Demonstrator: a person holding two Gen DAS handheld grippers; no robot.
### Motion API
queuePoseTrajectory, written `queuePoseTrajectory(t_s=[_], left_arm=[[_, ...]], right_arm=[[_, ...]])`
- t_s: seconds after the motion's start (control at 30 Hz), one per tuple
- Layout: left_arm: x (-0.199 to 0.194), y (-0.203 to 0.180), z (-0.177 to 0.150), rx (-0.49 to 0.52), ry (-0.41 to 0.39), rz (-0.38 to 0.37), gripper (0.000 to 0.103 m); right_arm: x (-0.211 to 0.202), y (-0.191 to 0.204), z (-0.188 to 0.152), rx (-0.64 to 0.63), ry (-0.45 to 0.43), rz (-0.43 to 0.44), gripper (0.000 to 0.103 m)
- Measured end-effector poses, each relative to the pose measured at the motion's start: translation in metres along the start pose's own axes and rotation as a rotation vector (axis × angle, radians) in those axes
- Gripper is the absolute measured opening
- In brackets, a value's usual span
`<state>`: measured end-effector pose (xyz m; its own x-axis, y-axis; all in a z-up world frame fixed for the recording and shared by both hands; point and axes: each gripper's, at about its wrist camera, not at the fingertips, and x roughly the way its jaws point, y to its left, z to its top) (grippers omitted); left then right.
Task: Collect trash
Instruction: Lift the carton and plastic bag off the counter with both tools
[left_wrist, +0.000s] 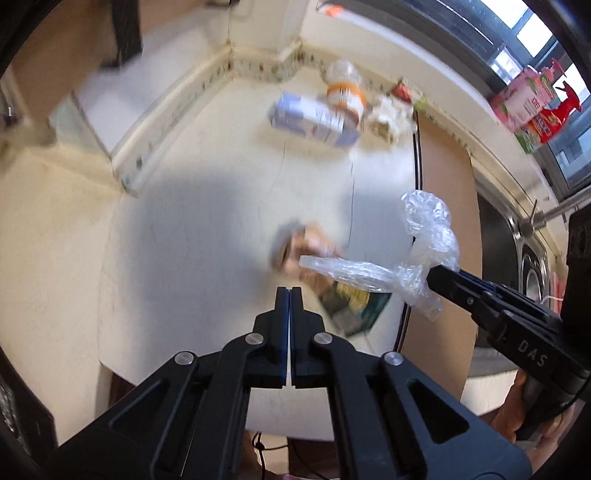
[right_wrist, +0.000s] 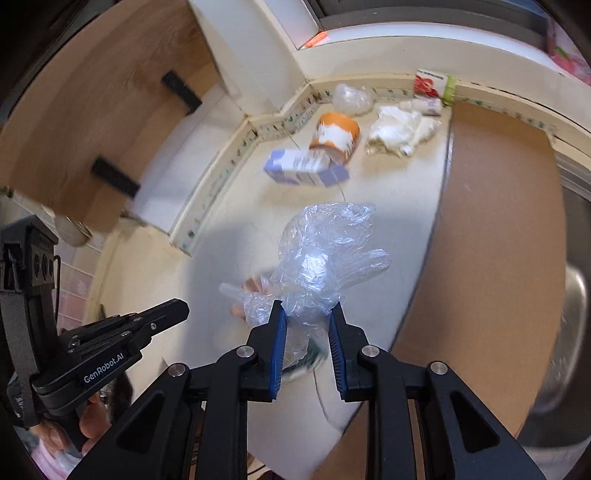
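Clear plastic bag (right_wrist: 325, 258), crumpled and glossy, is pinched at its lower end between the blue pads of the right tool (right_wrist: 306, 314) in the middle of the right wrist view, the rest billowing up above the fingers. In the left wrist view the same bag (left_wrist: 424, 243) sticks out from the right tool (left_wrist: 434, 275) at the right of the frame, a twisted tail of film trailing left from it.

The left tool (left_wrist: 289, 295) has its fingers pressed together with nothing between them, at the lower middle of its own view; in the right wrist view it (right_wrist: 181, 310) shows at the lower left, held by a hand (right_wrist: 92, 421).

More trash lies on the cream bench (left_wrist: 207, 206) toward the upper middle of both views: a pale purple carton (right_wrist: 306, 171) on its side, just beside an orange and white tub (right_wrist: 336, 136), a clear plastic lump (right_wrist: 351, 98) near the tiled edge, and crumpled white paper (right_wrist: 399, 129) to the right. A blurred wrapper (left_wrist: 351, 299) lies on the bench under the tools. A brown board (right_wrist: 498, 221) covers the right of the bench.
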<state>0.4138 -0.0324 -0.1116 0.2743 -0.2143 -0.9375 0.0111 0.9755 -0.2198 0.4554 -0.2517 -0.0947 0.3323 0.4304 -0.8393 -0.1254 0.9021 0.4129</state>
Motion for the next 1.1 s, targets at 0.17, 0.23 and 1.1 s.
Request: queuePoseTrajectory(t_s=[0.17, 0.23, 1.1], left_arm=[[0.004, 0.011, -0.014, -0.035, 0.028, -0.065, 0.0], [0.006, 0.01, -0.013, -0.039, 0.043, -0.079, 0.016], [0.069, -0.05, 0.041, -0.216, 0.087, 0.086, 0.054]], right_arm=[[-0.015, 0.002, -0.039, 0.065, -0.036, -0.034, 0.021], [-0.02, 0.002, -0.046, 0.072, -0.049, -0.05, 0.021], [-0.036, -0.076, 0.011, 0.05, -0.067, -0.085, 0.021]])
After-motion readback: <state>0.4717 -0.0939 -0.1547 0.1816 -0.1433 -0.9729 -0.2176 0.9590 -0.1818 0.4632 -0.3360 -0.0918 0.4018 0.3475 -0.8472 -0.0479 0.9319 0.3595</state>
